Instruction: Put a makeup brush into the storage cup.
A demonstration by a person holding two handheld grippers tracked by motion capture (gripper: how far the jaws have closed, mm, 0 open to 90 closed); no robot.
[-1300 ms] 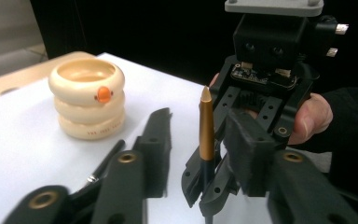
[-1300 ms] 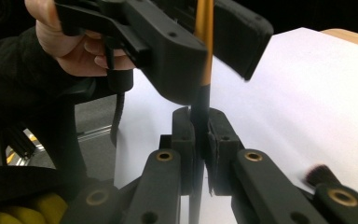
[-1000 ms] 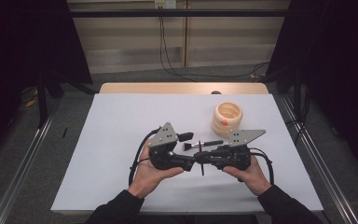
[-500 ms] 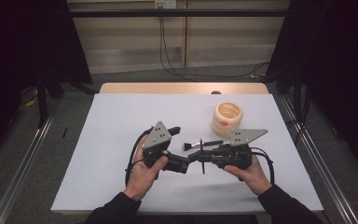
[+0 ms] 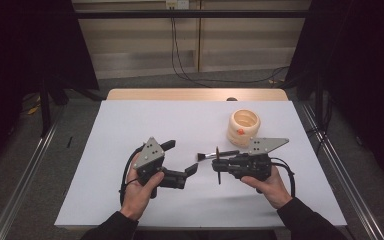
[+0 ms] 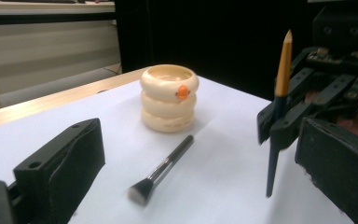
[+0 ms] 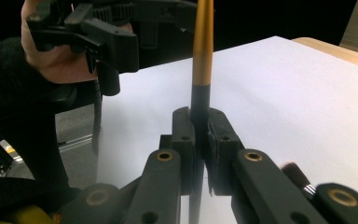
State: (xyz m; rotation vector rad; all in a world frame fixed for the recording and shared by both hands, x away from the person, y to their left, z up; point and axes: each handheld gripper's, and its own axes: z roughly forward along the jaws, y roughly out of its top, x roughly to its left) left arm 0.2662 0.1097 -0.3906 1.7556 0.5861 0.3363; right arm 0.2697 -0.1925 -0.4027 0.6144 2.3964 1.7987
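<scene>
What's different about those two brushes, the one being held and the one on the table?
The gold-handled brush stands upright, clamped in the right gripper; the flat brush lies loose on the table. The held one tapers to a point; the lying one has a dark handle and a broad tuft. Both are slender.

No legible text, labels, brands or numbers to be seen, none on the cream ringed holder, whose small orange mark is too blurred to be read, none on the white-covered table
</scene>
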